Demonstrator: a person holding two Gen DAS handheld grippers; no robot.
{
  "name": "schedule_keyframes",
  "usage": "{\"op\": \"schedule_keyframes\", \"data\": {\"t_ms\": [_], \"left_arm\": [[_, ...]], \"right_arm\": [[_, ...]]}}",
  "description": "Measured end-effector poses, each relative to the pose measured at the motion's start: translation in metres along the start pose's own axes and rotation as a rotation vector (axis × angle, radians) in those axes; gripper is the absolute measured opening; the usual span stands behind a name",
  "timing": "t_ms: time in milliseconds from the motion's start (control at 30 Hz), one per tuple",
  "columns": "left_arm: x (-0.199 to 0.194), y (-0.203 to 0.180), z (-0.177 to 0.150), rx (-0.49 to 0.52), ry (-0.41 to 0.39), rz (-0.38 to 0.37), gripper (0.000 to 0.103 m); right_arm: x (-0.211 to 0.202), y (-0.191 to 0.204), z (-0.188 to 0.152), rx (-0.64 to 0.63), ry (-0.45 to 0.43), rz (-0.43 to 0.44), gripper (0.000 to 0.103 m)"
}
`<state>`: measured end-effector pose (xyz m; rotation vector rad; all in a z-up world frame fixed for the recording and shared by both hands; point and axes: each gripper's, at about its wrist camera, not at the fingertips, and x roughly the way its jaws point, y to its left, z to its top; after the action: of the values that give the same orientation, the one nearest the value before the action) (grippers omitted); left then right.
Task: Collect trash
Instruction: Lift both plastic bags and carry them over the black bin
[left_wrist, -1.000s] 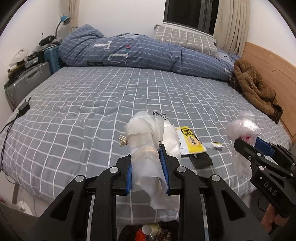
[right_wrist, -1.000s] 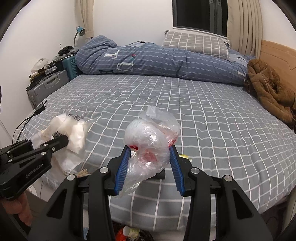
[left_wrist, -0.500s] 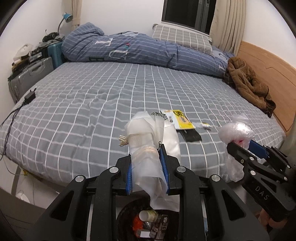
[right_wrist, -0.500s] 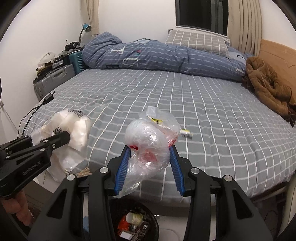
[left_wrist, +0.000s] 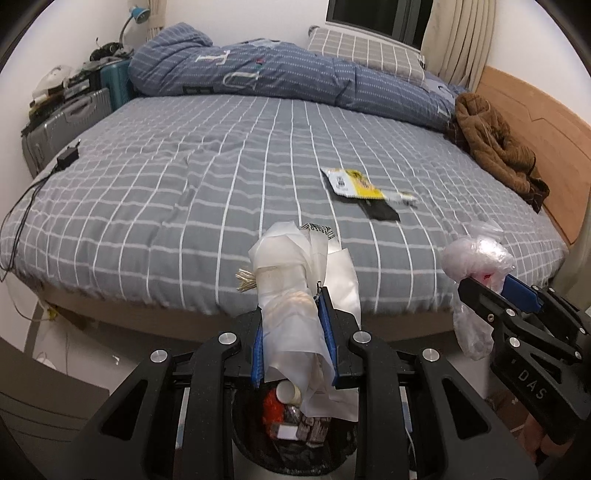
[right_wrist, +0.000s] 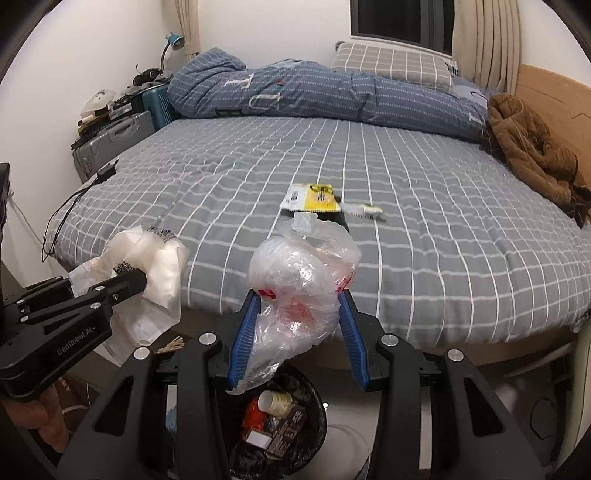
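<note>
My left gripper (left_wrist: 293, 295) is shut on a white translucent plastic bag (left_wrist: 295, 280) and holds it above a black trash bin (left_wrist: 295, 439) on the floor by the bed. My right gripper (right_wrist: 299, 299) is shut on a crumpled clear plastic bag (right_wrist: 299, 273) with red print, above the same bin (right_wrist: 280, 424). The bin holds a red wrapper, a small bottle and dark packets. A yellow and white packet (left_wrist: 351, 182), a black flat piece (left_wrist: 382, 210) and a small tube (left_wrist: 400, 197) lie on the grey checked bed. The left gripper's bag shows in the right wrist view (right_wrist: 151, 266).
The bed (left_wrist: 184, 177) fills the view, with a blue duvet (left_wrist: 277, 77), a pillow and a brown jacket (left_wrist: 495, 144) by the wooden headboard. Suitcases (left_wrist: 62, 122) stand at the left. A charger and cable (left_wrist: 66, 158) lie on the bed's left edge.
Both grippers have drawn back from the bed with their bags; the bed edge has receded and the trash bin has come into view beneath both.
</note>
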<state>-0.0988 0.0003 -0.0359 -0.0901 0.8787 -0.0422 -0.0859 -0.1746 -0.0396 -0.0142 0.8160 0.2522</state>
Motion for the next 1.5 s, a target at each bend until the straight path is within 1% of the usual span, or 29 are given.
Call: {"op": "schedule_keyframes", "data": {"t_ms": [267,367,467,567,600,700,1000,1133,1333,1433,1500], "left_arm": [[0.002,-0.001,-0.036,0.003,0.080,0.005,0.024],[0.003,0.000,-0.047,0.005,0.100,0.005,0.024],[0.013,0.004,-0.057,0.014,0.122,0.009,0.024],[0.028,0.011,-0.067,0.005,0.154,0.011,0.024],[0.037,0.015,-0.071,0.001,0.178,0.012,0.024],[0.052,0.017,-0.075,-0.001,0.222,-0.013,0.024],[0.101,0.025,-0.088,0.009,0.307,-0.002,0.024],[0.118,0.034,-0.098,0.017,0.343,0.015,0.024],[0.130,0.052,-0.112,0.006,0.378,0.035,0.024],[0.132,0.061,-0.117,-0.005,0.389,0.045,0.024],[0.132,0.067,-0.120,-0.014,0.392,0.050,0.024]], "right_arm": [[-0.003,0.003,-0.029,0.017,0.066,0.000,0.042],[0.002,0.004,-0.041,0.016,0.106,0.000,0.042],[0.009,0.007,-0.053,0.013,0.139,0.005,0.042],[0.022,0.011,-0.066,-0.001,0.175,0.006,0.042],[0.028,0.012,-0.070,0.000,0.190,0.007,0.042],[0.049,0.013,-0.083,-0.006,0.243,0.008,0.042],[0.105,0.018,-0.100,-0.022,0.347,0.022,0.042],[0.126,0.015,-0.111,-0.003,0.399,0.040,0.042],[0.143,0.022,-0.120,-0.008,0.442,0.059,0.043],[0.147,0.028,-0.121,-0.017,0.452,0.063,0.046],[0.148,0.031,-0.121,-0.020,0.453,0.065,0.051]]}}
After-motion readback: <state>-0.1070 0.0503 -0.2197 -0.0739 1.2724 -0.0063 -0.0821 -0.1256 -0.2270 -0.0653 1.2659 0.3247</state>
